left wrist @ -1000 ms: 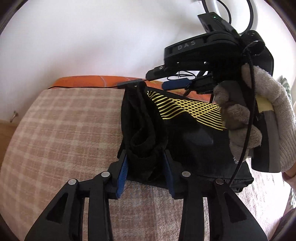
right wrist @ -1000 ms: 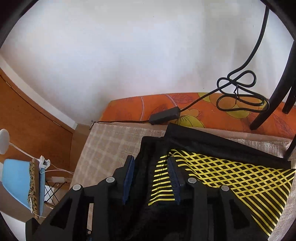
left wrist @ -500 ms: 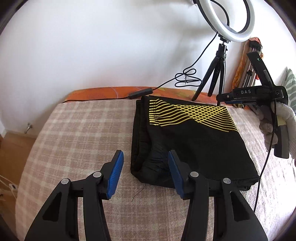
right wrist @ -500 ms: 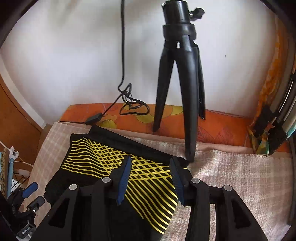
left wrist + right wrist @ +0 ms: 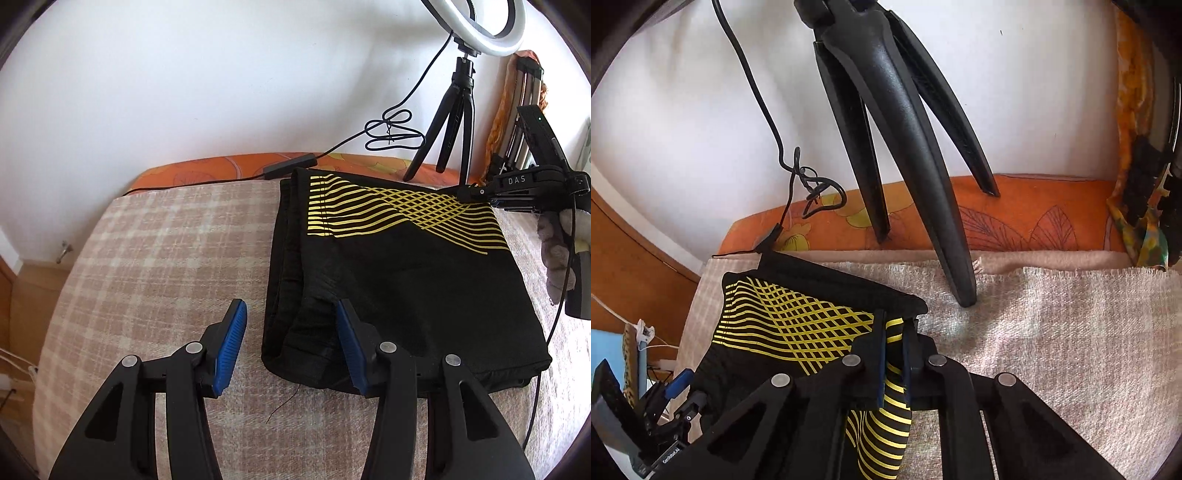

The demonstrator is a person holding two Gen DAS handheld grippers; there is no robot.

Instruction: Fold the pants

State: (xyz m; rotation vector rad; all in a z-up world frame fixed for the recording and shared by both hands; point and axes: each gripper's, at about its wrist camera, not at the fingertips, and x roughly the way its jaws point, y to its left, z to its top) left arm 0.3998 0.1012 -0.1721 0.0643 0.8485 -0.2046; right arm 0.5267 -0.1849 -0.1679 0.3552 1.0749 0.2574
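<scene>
Black pants with a yellow line pattern lie folded on the checked blanket. My left gripper is open and empty, just above the pants' near left corner, its right pad over the cloth. My right gripper is nearly shut, with the pants' far right yellow-lined edge between its pads. In the left wrist view the right gripper reaches in from the right, held by a gloved hand.
A ring light on a black tripod stands at the back; one tripod leg is close ahead of the right gripper. A black cable runs along the orange sheet by the wall. A wooden floor lies left of the bed.
My left gripper let go of the pants, opened and drew back. My right gripper moved to the pants' far right edge and closed on it.
</scene>
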